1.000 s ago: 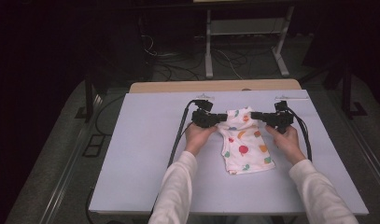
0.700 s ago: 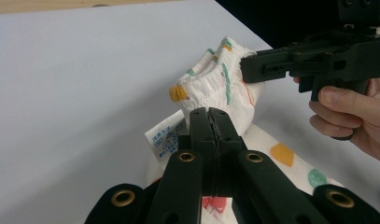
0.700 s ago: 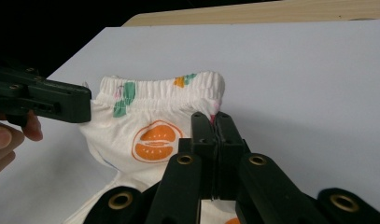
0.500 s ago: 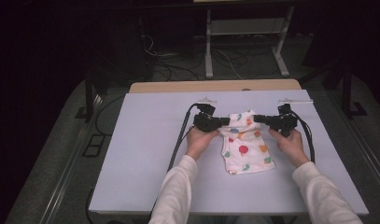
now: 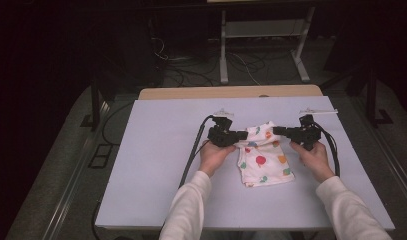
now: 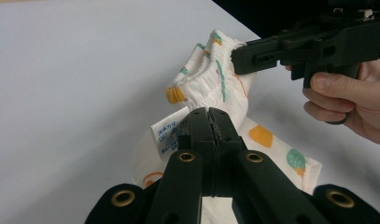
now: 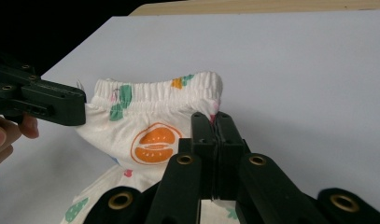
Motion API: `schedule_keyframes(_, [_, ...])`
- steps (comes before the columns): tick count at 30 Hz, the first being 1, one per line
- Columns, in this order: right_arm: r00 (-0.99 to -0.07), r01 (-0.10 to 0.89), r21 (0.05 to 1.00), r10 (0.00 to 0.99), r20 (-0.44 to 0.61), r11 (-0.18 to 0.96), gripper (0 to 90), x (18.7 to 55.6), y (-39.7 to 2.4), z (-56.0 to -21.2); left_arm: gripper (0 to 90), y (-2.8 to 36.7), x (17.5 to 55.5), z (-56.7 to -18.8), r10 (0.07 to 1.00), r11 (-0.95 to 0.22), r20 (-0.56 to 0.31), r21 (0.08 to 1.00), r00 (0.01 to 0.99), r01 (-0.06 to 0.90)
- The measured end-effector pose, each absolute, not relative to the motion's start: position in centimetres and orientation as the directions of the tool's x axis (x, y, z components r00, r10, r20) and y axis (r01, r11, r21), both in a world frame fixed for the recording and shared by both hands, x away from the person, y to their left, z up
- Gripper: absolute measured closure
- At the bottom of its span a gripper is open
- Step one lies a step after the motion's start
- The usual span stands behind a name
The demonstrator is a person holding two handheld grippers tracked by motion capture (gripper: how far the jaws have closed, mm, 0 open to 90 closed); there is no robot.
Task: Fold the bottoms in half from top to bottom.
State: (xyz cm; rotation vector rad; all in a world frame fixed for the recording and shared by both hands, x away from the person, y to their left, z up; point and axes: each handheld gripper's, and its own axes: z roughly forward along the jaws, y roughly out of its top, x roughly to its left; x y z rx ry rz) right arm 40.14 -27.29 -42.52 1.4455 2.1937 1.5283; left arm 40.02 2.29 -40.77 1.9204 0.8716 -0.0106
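1. The wide pale lavender-grey table top carries the work near its far middle.
2. A small white cotton garment printed with coloured fruit has its elastic waistband lifted off the table, its lower part resting flat.
3. The left gripper and the right gripper each pinch a waistband end, jaws pressed together on cloth.
4. Grasping looks done; spreading or folding seems left.
5. The white care label is unreadable, and the garment's underside is hidden.
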Motion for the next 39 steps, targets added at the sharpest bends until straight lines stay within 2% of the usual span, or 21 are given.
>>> schedule_keyframes(39, [-0.552, 0.655, 0.749, 0.74, 0.384, 0.1, 87.6, 36.9, -28.0, -43.0, 89.4, 1.6, 37.2, -42.1, 0.517, -0.312, -0.357, 0.767, 0.778, 0.56])
